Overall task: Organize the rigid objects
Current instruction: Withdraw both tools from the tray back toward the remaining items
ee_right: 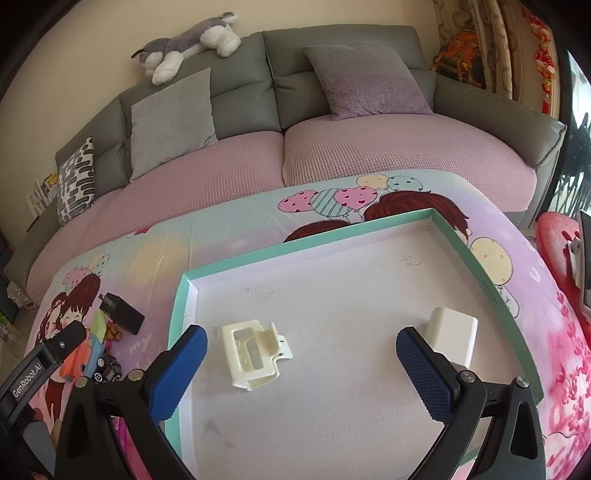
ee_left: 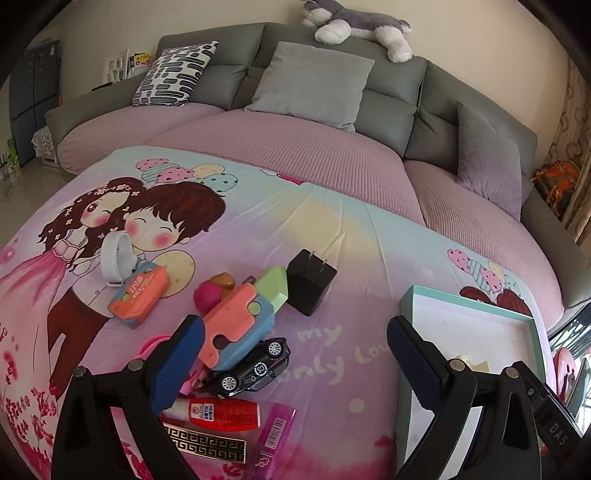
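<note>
Likely next pick: toy car (ee_left: 251, 367), lying just ahead of the left gripper (ee_left: 295, 358), nearer its left finger. Fingers wide, empty. Straddle the car's body, clear of the pastel toy (ee_left: 236, 321) leaning over it. Right gripper (ee_right: 301, 369) gapes empty over the tray (ee_right: 177, 332).

Grey sofa (ee_left: 388, 85) (pink seat covers) against a cream wall (ee_left: 110, 22).
</note>
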